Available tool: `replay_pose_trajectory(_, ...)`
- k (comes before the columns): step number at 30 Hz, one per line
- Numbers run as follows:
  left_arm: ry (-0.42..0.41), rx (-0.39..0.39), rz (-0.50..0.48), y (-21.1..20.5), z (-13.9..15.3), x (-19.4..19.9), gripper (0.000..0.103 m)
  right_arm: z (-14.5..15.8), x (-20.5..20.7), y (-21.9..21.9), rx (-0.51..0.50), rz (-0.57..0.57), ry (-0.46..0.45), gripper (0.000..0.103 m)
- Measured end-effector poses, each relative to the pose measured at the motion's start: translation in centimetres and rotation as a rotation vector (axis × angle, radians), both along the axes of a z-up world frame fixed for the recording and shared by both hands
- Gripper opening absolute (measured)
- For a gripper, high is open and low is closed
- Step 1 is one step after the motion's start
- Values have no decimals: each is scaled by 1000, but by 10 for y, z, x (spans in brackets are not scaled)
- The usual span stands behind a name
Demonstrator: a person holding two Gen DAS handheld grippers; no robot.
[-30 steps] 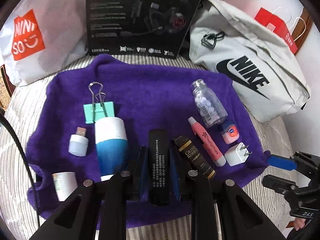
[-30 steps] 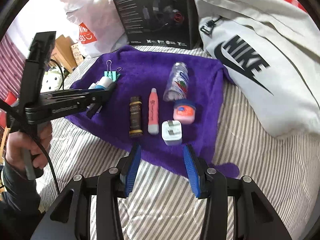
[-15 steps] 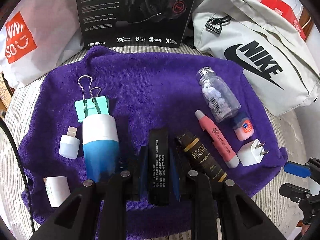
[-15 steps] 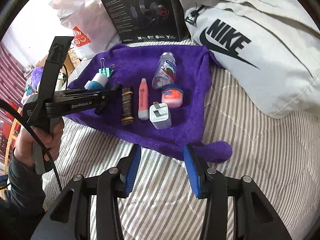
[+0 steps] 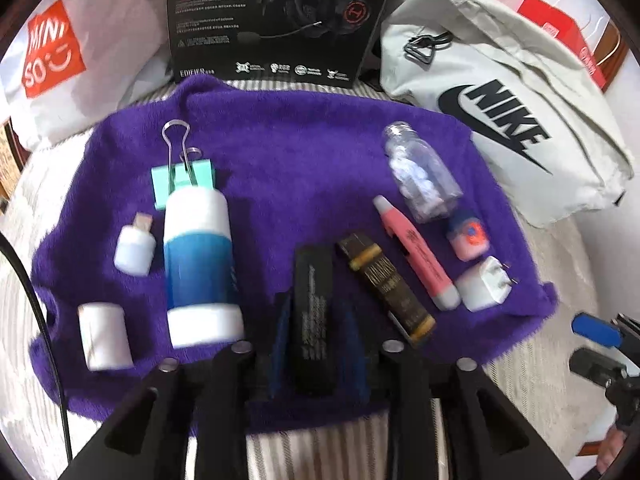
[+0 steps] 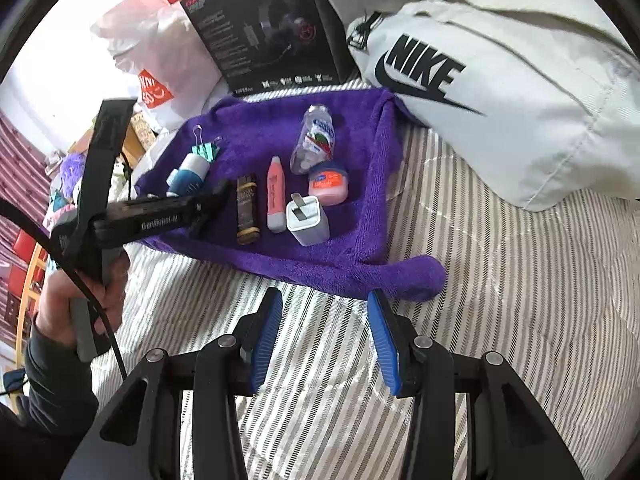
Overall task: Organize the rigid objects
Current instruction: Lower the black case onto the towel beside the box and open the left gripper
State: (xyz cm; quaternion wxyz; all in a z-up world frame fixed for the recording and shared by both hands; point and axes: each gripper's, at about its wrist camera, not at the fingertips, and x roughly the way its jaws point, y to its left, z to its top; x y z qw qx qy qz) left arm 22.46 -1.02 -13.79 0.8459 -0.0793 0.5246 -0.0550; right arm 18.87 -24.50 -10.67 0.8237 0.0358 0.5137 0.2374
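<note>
Two grippers are at work over a purple towel (image 5: 300, 152) spread on a striped bedcover (image 6: 500, 280). A second ago the left gripper (image 5: 318, 316) was clamped tight on a flat black bar with white print (image 5: 314, 312); now its jaws are opening, the blue pads drawing off the bar's sides, and the bar lies between them on the towel's near edge. The right gripper (image 6: 324, 340) has slid sideways across the bedcover since then and hangs near the towel's folded corner; its blue pads stand apart with nothing between them, same gap as before.

Other pieces have not shifted: a teal binder clip (image 5: 182, 176) touches the top of a blue-and-white bottle (image 5: 200, 264); a small white USB light (image 5: 134, 248) and a white cylinder (image 5: 105, 336) lie beside it; right of the bar come a brown-and-gold tube (image 5: 386, 284), a pink tube (image 5: 416, 252), a white charger plug (image 5: 484, 284) and a small pink jar (image 6: 328, 182).

One clear bottle (image 5: 420, 176) lies on its side with pale tablets inside.
</note>
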Motion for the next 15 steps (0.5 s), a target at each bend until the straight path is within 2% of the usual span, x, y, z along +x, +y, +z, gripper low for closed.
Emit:
replay_pose_trajectory(2, -15, -17, 8, 2, 4, -10, 30, 7, -3, -1, 5, -16, -18, 50)
replay_pose_trajectory(7, -61, -37, 16, 5, 22, -40, 63, 26, -12, 3, 2, -53, -69, 60)
replay_pose_trajectory(10, -101, -14, 29, 9, 38, -62, 70, 36, -15, 10, -18, -78, -92, 62)
replay_pose_trajectory(12, -110, 5, 35, 12, 44, -72, 72, 41, -17, 15, -28, -95, -92, 71)
replay_pose_trajectory(14, -119, 29, 43, 16, 54, -88, 76, 48, -22, 22, -54, -117, -115, 85)
replay_pose_trajectory(15, -125, 37, 44, 16, 56, -90, 81, 51, -24, 25, -68, -128, -128, 87)
